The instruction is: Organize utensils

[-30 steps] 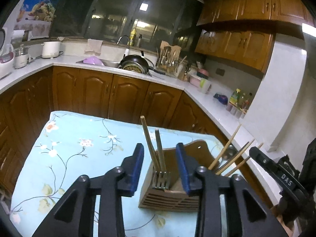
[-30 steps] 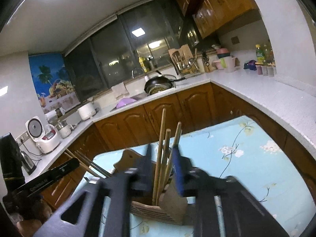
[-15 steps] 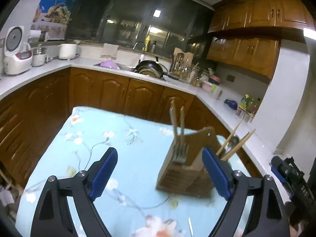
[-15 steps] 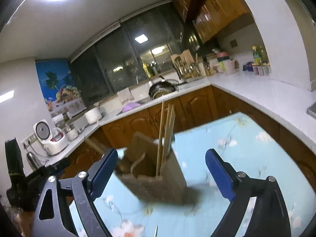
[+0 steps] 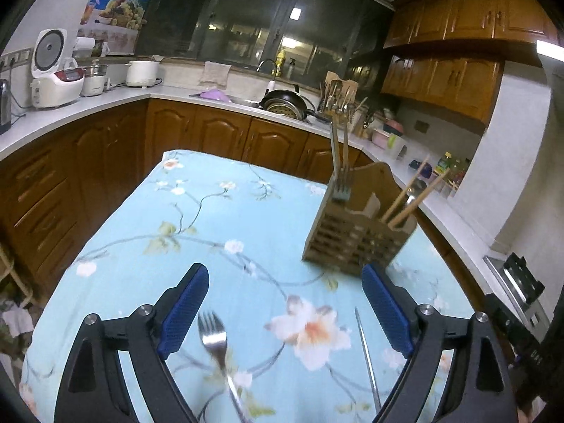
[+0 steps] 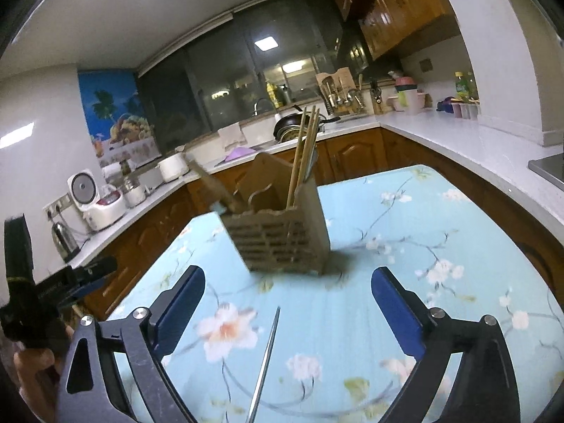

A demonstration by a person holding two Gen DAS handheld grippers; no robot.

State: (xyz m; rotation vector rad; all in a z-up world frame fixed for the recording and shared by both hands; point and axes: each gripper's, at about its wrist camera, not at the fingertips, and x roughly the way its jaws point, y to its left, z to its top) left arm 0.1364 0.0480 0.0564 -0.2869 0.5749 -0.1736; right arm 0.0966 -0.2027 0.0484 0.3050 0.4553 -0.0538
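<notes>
A wooden utensil holder (image 5: 356, 232) stands on the floral blue tablecloth (image 5: 218, 232). It holds forks (image 5: 340, 176) tines-down in one slot and wooden chopsticks (image 5: 409, 197) in another. It also shows in the right wrist view (image 6: 282, 236), with chopsticks (image 6: 305, 151). A loose fork (image 5: 215, 345) lies on the cloth between my left gripper's fingers. A thin metal chopstick (image 5: 366, 356) lies near it, also seen in the right wrist view (image 6: 266, 356). My left gripper (image 5: 285, 313) is open and empty. My right gripper (image 6: 287, 317) is open and empty.
Kitchen counters (image 5: 105, 98) with wooden cabinets wrap around the table. A rice cooker (image 5: 53, 70), a sink with a black pan (image 5: 285, 102) and bottles (image 5: 447, 165) sit on them. The other gripper shows at the left edge of the right wrist view (image 6: 42, 292).
Both grippers opened, letting go of the utensils in the holder, and pulled back from it. The loose fork and metal chopstick on the cloth have come into view.
</notes>
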